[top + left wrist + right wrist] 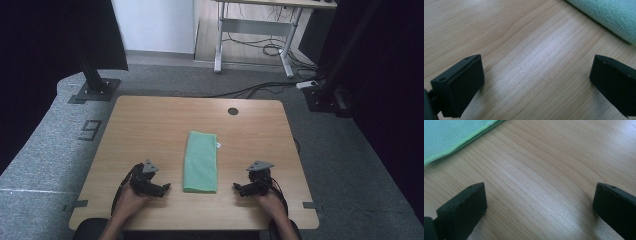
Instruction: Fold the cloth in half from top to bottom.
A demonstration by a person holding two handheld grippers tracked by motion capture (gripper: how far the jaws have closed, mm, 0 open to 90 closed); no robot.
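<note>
Lying flat on the wooden table [150,125], a mint-green cloth [201,161], folded into a long narrow rectangle, running lengthwise away from the near edge, sitting about midway between left and right. Showing a soft, nubbly terry weave and a neatly stitched border in the gripper views. Carrying a small white tag at the far right corner. Resting untouched, with bare wood showing along both long sides.

My high cam looks down and forward over the whole table [150,120], while both gripper cams sit super close to the wood, sharing the green cloth [201,161] at 1 and 11 o'clock.
</note>
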